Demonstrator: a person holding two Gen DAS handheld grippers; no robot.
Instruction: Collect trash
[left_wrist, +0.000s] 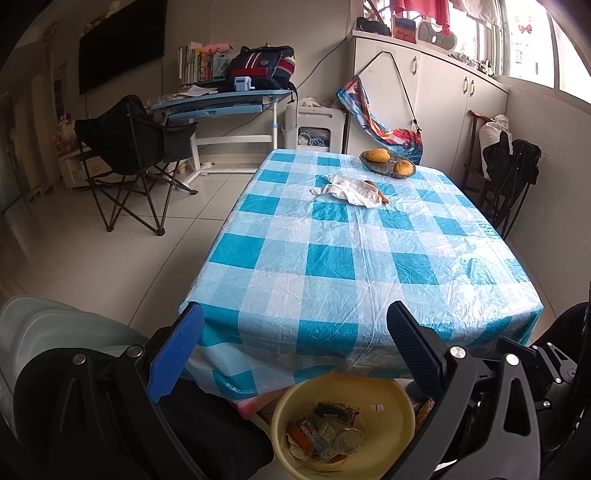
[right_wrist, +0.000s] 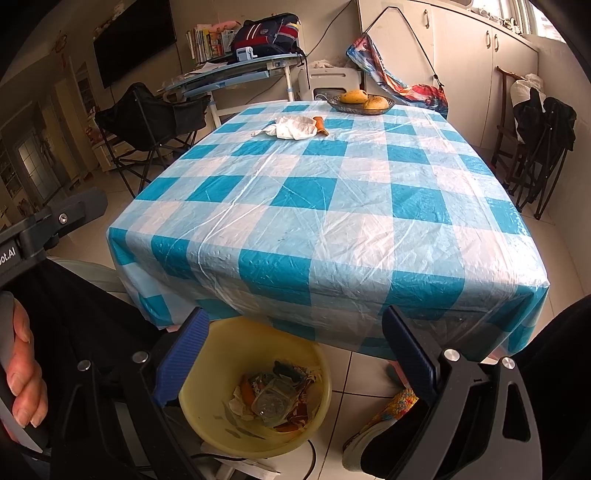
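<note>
Landmark for this entry: the yellow bin (right_wrist: 207, 424) on the floor at the near edge of the tabletop (right_wrist: 332, 206).

1. Your left tool (left_wrist: 295, 349): released, fingers spread wide, nothing between them. It hangs above the bin and just short of the tabletop edge.

2. The bin itself: partly filled. Wrappers, a clear plastic piece, crumpled paper and orange peel scraps lie in the bottom. You can judge this part of the collecting as done.

3. Your right tool (right_wrist: 295, 354): also released and empty, held above the bin, slightly to its right, with your hand (right_wrist: 22, 373) showing on the left tool's grip at the far left of the right wrist view.

4. Remaining trash, well beyond the bin on the far half of the tabletop: a crumpled white tissue (right_wrist: 291, 127), with an orange peel (right_wrist: 320, 125) touching its right end.

5. Further beyond, near the far edge: a fruit dish (right_wrist: 361, 105) holding two yellow fruits; likely not trash.

Status: mostly done; the tissue and peel are left for you to fetch.
</note>
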